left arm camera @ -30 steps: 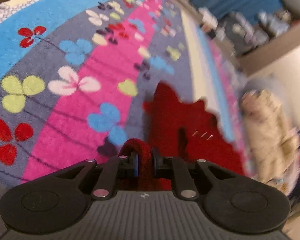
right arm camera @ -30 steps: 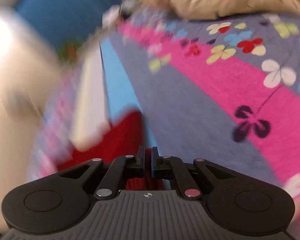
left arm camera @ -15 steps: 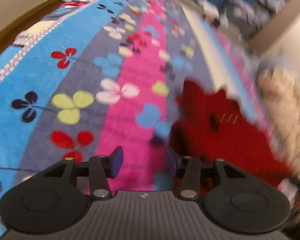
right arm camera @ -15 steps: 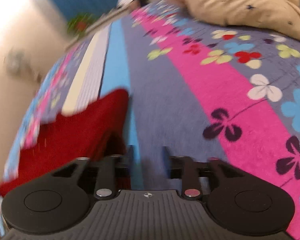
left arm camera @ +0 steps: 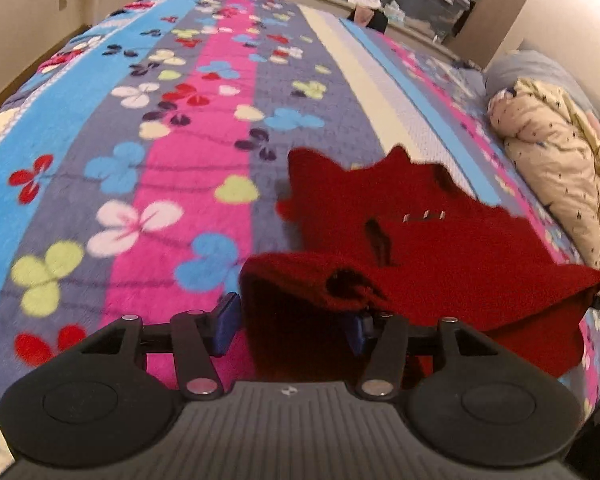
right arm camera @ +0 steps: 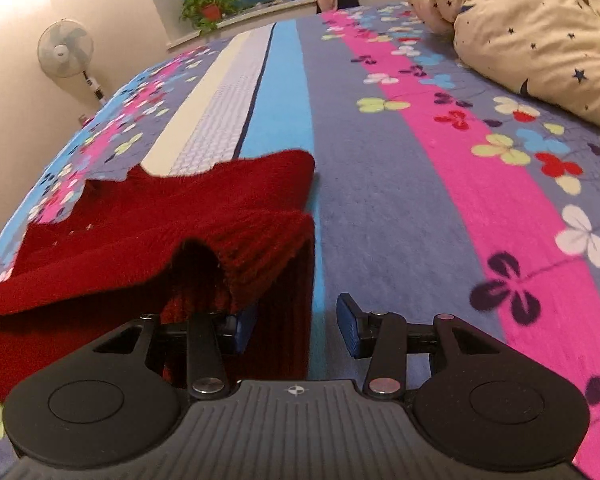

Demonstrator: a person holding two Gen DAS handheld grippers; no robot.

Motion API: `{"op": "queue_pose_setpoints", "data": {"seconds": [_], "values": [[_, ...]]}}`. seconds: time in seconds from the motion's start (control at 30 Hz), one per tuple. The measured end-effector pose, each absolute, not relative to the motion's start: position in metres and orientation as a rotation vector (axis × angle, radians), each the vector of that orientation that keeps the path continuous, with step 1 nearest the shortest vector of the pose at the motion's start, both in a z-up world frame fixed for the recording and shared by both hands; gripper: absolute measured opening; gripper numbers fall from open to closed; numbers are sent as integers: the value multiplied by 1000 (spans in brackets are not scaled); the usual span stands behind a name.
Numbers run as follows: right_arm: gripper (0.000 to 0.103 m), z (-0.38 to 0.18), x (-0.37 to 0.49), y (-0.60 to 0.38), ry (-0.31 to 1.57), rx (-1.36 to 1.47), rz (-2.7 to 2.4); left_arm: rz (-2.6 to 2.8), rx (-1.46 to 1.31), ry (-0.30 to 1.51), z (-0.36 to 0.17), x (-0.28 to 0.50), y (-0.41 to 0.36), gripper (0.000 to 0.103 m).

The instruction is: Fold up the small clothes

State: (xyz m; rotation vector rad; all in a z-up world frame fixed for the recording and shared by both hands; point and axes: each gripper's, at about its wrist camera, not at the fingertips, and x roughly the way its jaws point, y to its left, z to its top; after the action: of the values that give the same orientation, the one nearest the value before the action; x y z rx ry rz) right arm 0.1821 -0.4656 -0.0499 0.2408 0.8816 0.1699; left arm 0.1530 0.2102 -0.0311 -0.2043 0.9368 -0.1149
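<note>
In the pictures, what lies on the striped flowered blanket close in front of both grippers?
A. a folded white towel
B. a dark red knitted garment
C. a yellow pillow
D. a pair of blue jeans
B: a dark red knitted garment lies partly folded on the striped flowered blanket, just ahead of the left gripper and the right gripper.

No text, label, brand or number can be read in either view. The only mark is a small round crosshair emblem on each ribbed grey gripper body (left arm camera: 288, 391) (right arm camera: 296, 391); it carries no letters.
</note>
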Motion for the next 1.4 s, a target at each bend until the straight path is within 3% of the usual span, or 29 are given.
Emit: {"op": "queue_pose_setpoints", "data": {"seconds": [0.3, 0.6, 0.7, 0.77, 0.87, 0.9, 0.93, 1.4], "values": [[48, -46, 207, -470, 781, 356, 119, -70, -314, 933, -48, 187, 216, 59], [49, -67, 233, -477, 815, 477, 106, -60, -372, 945, -61, 200, 221, 59], [49, -69, 236, -475, 820, 488, 101, -57, -390, 948, -64, 203, 223, 55], [48, -69, 237, -473, 816, 487, 103, -58, -398, 950, -66, 205, 223, 47], [25, -69, 238, -469, 811, 468, 118, -63, -379, 973, -69, 207, 220, 14], [15, -68, 238, -467, 806, 449, 115, -62, -363, 983, -70, 207, 219, 14], [13, -66, 238, -464, 796, 422, 108, -60, -356, 985, -70, 207, 219, 13], [10, -38, 231, -450, 606, 272, 63, -49, -244, 834, -43, 201, 209, 11]]}}
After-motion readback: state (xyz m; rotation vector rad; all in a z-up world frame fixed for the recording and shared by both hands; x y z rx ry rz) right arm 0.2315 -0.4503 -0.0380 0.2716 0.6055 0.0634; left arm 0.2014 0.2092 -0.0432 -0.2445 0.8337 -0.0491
